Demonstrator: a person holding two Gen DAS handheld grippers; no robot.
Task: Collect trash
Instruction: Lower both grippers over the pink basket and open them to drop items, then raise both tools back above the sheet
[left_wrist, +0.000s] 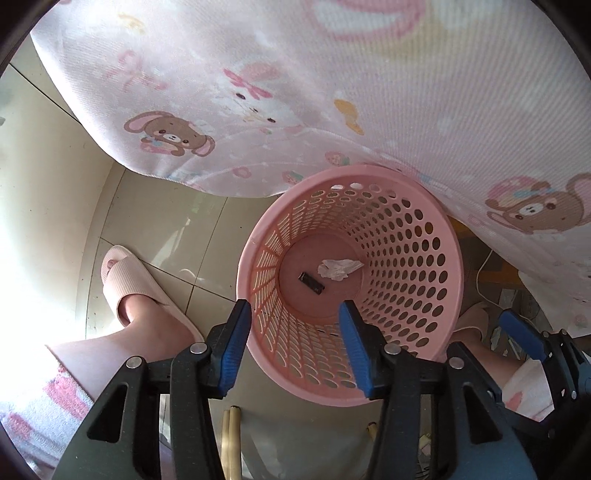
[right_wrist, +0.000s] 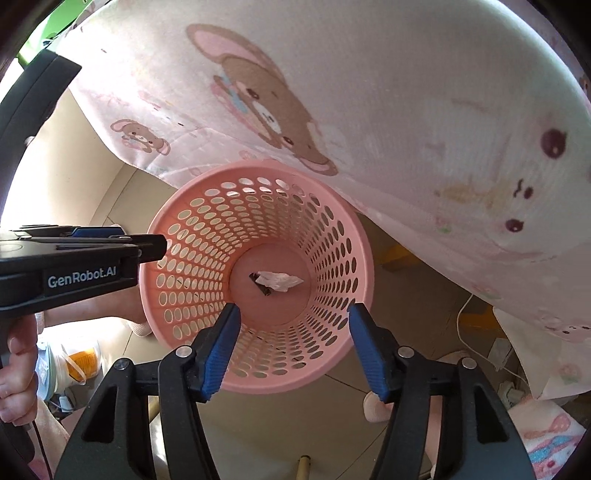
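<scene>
A pink perforated trash basket (left_wrist: 436, 280) stands on the tiled floor below both grippers; it also shows in the right wrist view (right_wrist: 332, 280). On its bottom lie a crumpled white tissue (left_wrist: 338, 268) (right_wrist: 279, 280) and a small black piece (left_wrist: 311, 283) (right_wrist: 261, 285). My left gripper (left_wrist: 295, 314) is open and empty above the basket's near rim. My right gripper (right_wrist: 293, 314) is open and empty above the basket. The left gripper also shows from the side in the right wrist view (right_wrist: 162, 240), at the basket's left rim.
A pink cartoon-print cloth (left_wrist: 332, 92) hangs over a table edge just behind the basket. The person's foot in a pink slipper (left_wrist: 140, 288) stands left of the basket. A white cable (right_wrist: 469, 332) and clutter lie on the floor at right.
</scene>
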